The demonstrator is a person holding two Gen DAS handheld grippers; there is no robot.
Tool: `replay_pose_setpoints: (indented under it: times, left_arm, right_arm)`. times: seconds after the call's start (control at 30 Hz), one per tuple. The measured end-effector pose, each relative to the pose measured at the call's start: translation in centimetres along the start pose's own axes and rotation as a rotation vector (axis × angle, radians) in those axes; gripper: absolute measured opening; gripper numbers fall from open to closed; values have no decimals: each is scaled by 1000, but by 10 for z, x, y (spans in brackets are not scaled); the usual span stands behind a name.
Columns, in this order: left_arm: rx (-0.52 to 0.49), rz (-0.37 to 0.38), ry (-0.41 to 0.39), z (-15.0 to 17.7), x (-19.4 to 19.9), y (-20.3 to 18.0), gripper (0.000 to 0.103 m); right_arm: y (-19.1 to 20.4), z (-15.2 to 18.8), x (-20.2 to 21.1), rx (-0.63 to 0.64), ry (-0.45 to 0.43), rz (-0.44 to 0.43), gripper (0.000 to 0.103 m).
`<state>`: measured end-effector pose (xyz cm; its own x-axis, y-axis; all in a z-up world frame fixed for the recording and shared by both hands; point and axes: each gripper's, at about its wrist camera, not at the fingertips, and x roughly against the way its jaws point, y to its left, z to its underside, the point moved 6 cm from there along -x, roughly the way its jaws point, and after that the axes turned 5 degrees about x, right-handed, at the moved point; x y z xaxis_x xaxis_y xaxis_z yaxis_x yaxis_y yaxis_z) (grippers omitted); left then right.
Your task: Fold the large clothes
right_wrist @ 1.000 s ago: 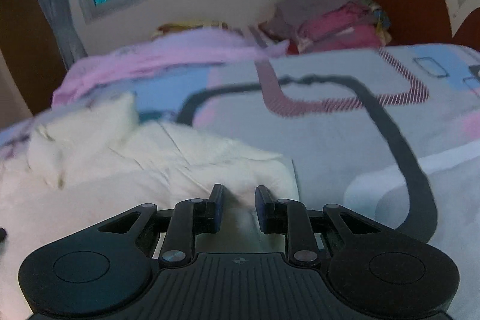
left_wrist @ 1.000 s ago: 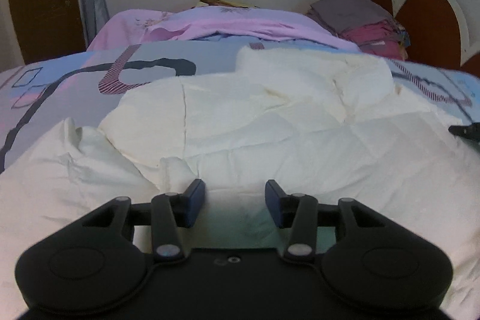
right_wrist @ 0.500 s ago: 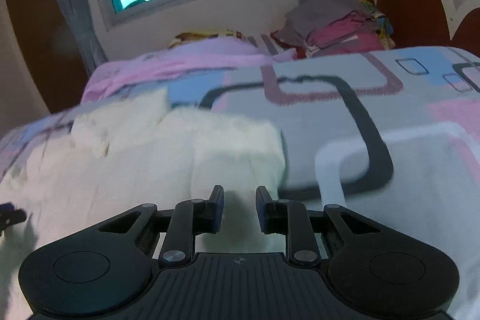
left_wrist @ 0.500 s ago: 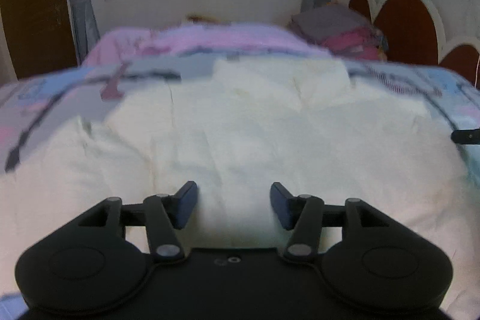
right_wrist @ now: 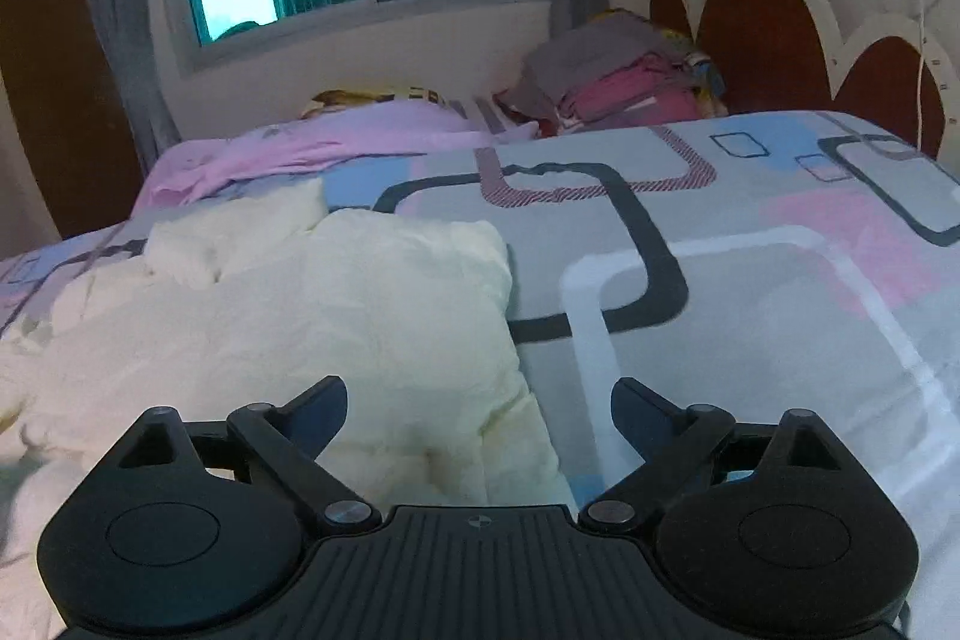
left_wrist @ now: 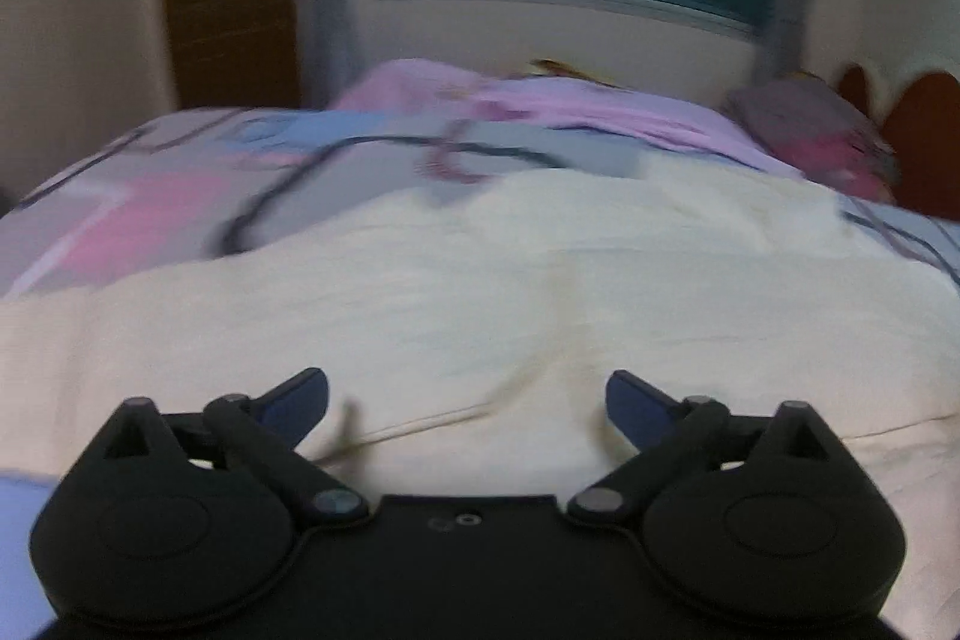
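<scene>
Right wrist view: both tools, right tool [right_wrist: 479, 403] and left tool [left_wrist: 467, 397], gape wide above the cream quilted garment [right_wrist: 336, 316]; pinch its near hem squarely next.

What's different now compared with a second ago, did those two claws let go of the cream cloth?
Yes. The right gripper, pinched on the cream garment a second ago, has opened wide and released it. The left gripper, already open, spread wider and swung left. The garment still lies spread on the patterned bedspread; the pile of folded clothes by the headboard stayed put.
</scene>
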<state>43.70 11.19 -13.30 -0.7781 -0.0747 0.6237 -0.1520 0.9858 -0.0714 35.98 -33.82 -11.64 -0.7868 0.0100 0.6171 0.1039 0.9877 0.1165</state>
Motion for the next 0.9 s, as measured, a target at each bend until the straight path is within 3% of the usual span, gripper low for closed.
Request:
replay_pose_setpoints:
  times: [0.1, 0.17, 0.23, 0.37, 0.53, 0.67, 0.7, 0.73, 0.77, 0.9]
  left_arm:
    - [100, -84, 6, 9, 15, 66, 82]
    - [188, -135, 19, 14, 21, 111, 77]
    - [293, -172, 33, 20, 26, 154, 69]
    - [455, -252, 18, 29, 36, 220, 66]
    - [691, -190, -21, 37, 30, 270, 65]
    - [749, -182, -52, 29, 23, 282, 64]
    - [759, -179, -57, 26, 21, 283, 54]
    - [760, -161, -62, 23, 20, 284, 19]
    - [758, -123, -63, 19, 18, 284, 7]
    - [664, -43, -165, -10, 31, 250, 6]
  right_arm:
    - [-6, 4, 9, -43, -5, 17, 88]
    - [-8, 8, 5, -83, 27, 25, 69]
    - [-11, 11, -1, -119, 59, 48, 67]
    - [-7, 12, -10, -184, 96, 47, 67]
    - [14, 3, -12, -159, 86, 40, 67]
    - [26, -6, -14, -142, 75, 38, 67]
    - [28, -8, -13, -138, 72, 38, 67]
    - [30, -9, -14, -136, 68, 38, 67]
    - [32, -11, -14, -132, 66, 37, 67]
    - [35, -12, -14, -112, 57, 40, 67]
